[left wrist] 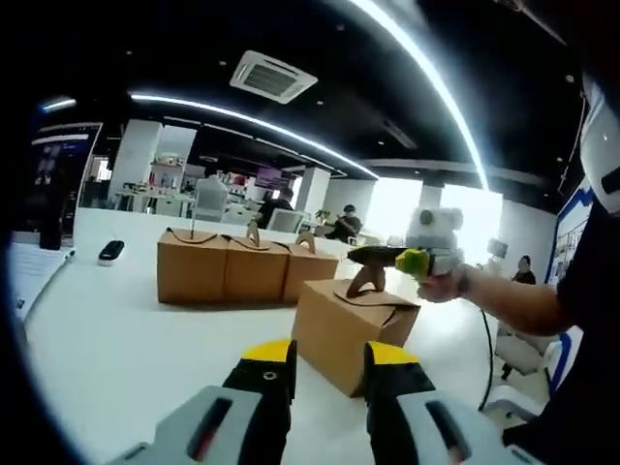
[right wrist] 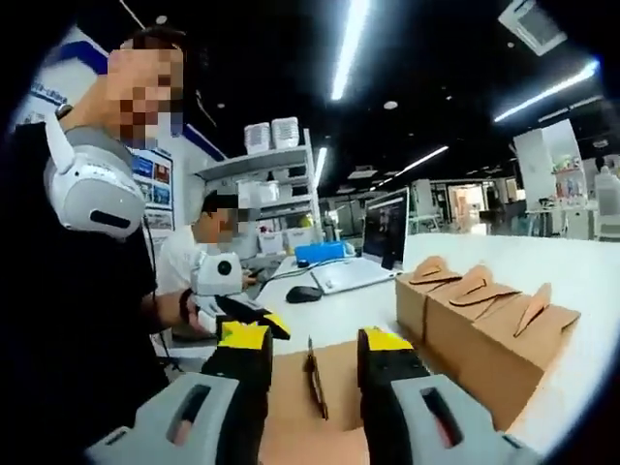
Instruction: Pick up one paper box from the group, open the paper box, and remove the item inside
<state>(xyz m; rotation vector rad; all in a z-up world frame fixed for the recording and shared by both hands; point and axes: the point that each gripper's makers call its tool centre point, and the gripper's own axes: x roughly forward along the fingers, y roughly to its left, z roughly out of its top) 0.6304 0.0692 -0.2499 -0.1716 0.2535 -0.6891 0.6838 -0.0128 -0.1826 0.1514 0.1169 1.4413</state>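
A brown paper box (left wrist: 341, 331) stands alone on the white table (left wrist: 126, 339), its folded handle (left wrist: 366, 281) upright on top. My left gripper (left wrist: 329, 356) is open, its yellow-tipped jaws just short of this box's near corner. My right gripper (left wrist: 373, 256) reaches in from the right and hovers just above the handle. In the right gripper view the same box (right wrist: 291, 397) lies under my open right gripper (right wrist: 315, 341), the thin handle (right wrist: 315, 383) in the gap and untouched. The left gripper (right wrist: 257, 318) shows at the box's far edge. Three more boxes (left wrist: 232, 269) (right wrist: 484, 310) stand in a row behind.
A black mouse (left wrist: 110, 251) and a tall dark screen (left wrist: 56, 179) are at the table's left end. A laptop (right wrist: 383, 237) and another mouse (right wrist: 303, 294) lie beyond the box. A hand (left wrist: 448, 283) holds the right gripper. People sit at desks farther off.
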